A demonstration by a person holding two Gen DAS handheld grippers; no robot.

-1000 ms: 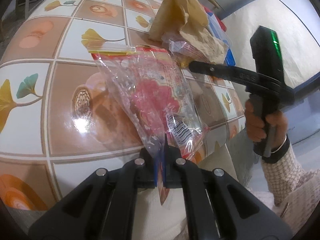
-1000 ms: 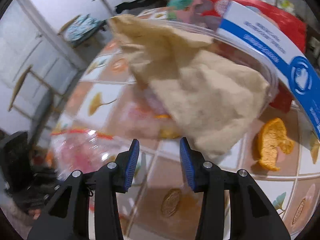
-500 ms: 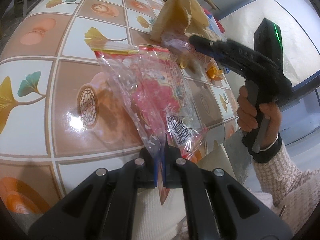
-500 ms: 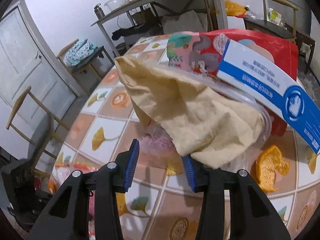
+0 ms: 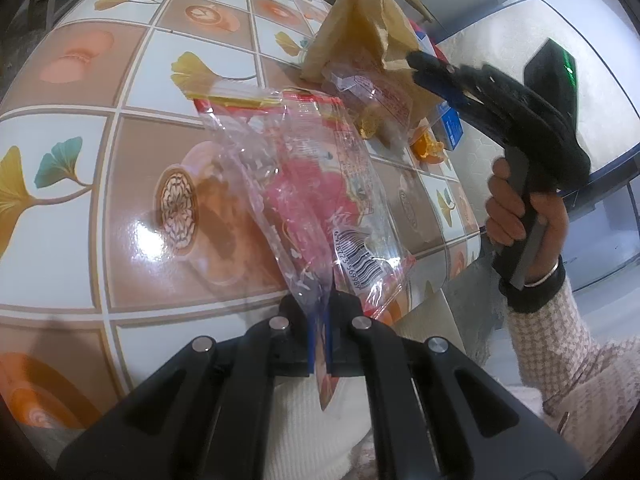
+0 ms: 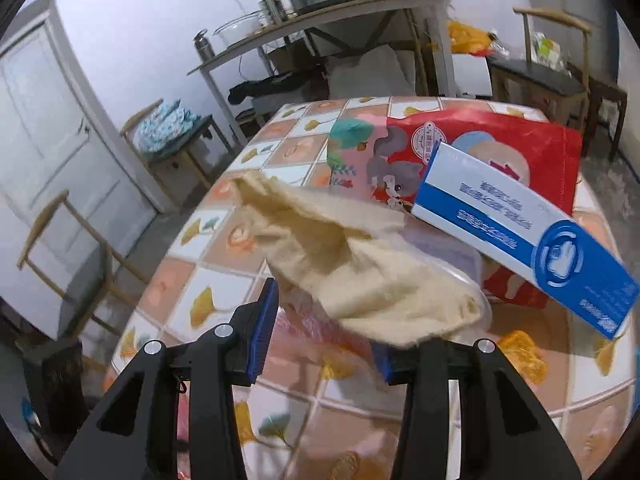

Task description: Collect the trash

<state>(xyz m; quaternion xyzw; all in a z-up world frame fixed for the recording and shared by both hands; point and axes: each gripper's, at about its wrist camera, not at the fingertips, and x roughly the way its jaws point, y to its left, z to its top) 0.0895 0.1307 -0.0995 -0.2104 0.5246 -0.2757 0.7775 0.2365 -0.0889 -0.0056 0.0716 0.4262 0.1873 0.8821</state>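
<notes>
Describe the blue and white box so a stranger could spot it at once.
Start at the tiled table with leaf patterns. Near its far end lies a red snack bag; the blue and white box rests tilted on top of it. It is the only stiff, straight-edged item among crumpled wrappers.

The brown paper bag [image 6: 360, 272] hides the right jaw's tip and most of the clear container [image 6: 476, 280] beneath it.

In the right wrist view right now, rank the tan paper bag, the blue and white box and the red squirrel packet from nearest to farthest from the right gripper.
1. Tan paper bag: just ahead of the right gripper, its lower edge between the fingers.
2. Blue and white box: behind it, to the right.
3. Red squirrel packet: farthest back, under the box.
</notes>
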